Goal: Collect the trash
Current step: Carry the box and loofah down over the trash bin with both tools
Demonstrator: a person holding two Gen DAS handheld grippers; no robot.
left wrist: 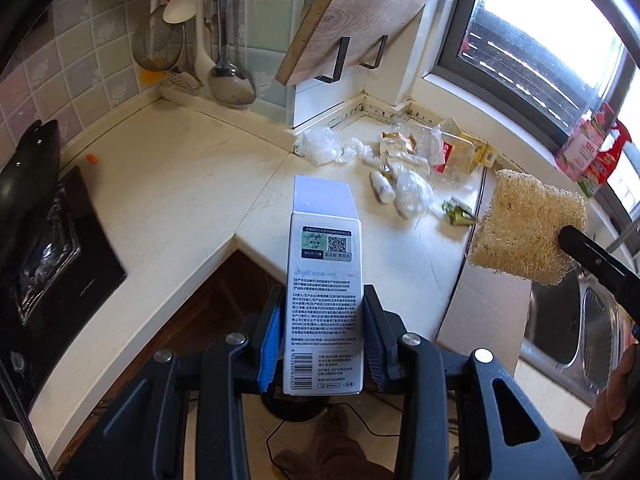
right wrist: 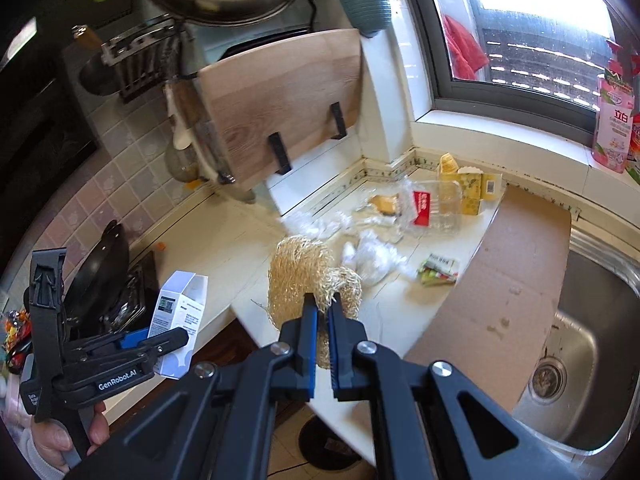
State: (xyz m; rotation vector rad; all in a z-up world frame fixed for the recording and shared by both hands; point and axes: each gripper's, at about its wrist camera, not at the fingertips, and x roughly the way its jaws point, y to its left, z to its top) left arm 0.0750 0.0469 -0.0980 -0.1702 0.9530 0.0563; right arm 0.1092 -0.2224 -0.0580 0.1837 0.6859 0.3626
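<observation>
Both claws loaded right now: my left gripper [left wrist: 324, 320] is clamped on the white carton [left wrist: 325, 280], my right gripper [right wrist: 323, 312] is pinched shut on the loofah scrubber [right wrist: 308, 276]. Both hang off the counter's [left wrist: 180, 184] front edge. I'd keep both squeezes steady and carry them level to a bin. More wrappers [left wrist: 412, 160] wait in the counter's back corner.

White-and-lilac box [left wrist: 325, 280], straw-yellow loofah [left wrist: 528, 226], brown cardboard sheet [right wrist: 516, 272].
</observation>
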